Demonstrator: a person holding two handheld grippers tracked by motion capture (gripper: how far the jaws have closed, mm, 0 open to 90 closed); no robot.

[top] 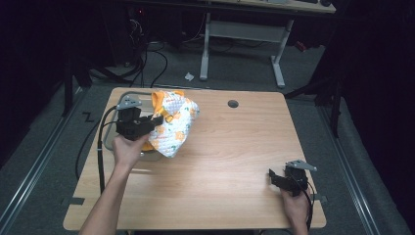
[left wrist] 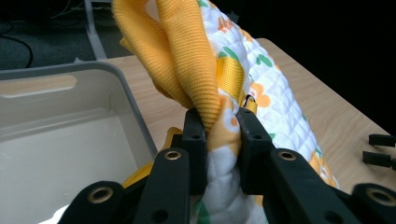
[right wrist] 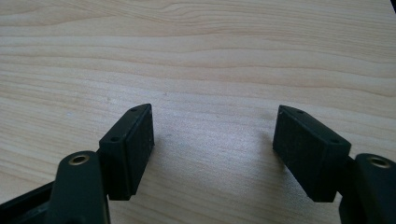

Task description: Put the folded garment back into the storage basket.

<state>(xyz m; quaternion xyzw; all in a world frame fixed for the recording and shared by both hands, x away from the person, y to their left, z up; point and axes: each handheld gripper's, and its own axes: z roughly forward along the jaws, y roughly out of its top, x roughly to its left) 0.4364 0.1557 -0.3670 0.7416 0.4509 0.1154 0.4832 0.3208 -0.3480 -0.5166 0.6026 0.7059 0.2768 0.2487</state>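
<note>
Pinching quilted cloth [left wrist: 224,140], left tool [left wrist: 223,130] beside bin [left wrist: 126,88].

Light wooden table [top: 220,161]; grey plastic bin [left wrist: 70,135] at its left; right hand-held gripper [top: 283,179] resting near-right.

Left gripper [top: 157,120] at far left, jaws clamped together, forearm stretched forward; right gripper [top: 272,176] at near right, jaws spread wide, hand low

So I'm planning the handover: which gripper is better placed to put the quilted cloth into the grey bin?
Left. The left gripper is already shut on the quilted cloth, right beside the grey bin. The right gripper rests open on the bare table, far across from both.
</note>
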